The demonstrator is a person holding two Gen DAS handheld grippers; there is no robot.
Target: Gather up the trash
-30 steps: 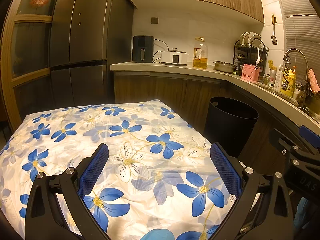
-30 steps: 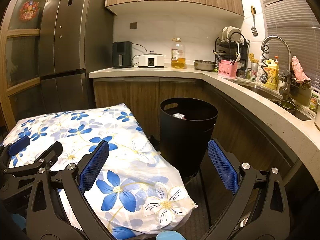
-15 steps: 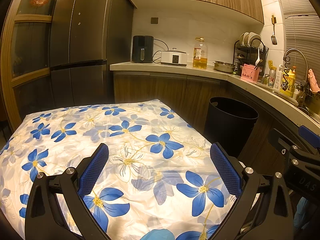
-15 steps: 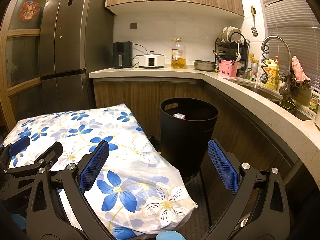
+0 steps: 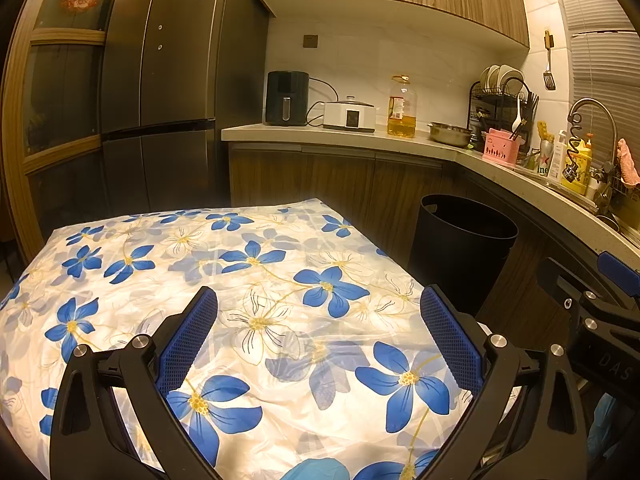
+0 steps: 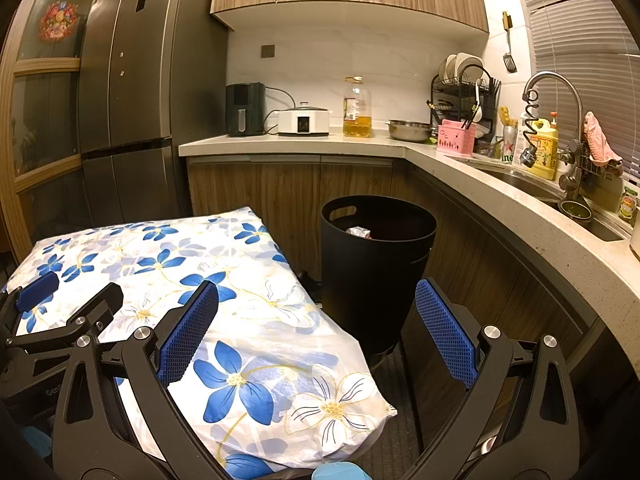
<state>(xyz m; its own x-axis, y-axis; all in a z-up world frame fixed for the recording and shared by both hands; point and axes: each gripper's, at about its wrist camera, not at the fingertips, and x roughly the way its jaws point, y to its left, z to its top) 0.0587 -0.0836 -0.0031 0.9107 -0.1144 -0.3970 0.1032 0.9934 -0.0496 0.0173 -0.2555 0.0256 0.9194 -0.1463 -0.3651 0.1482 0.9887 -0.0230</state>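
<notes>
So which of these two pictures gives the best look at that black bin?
The right wrist view: the black bin shows nearly whole, with crumpled trash visible inside. The left wrist view shows the bin partly behind the flowered cloth, its inside hidden.

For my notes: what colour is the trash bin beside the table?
Black; the trash bin shows best in the right wrist view.
</notes>
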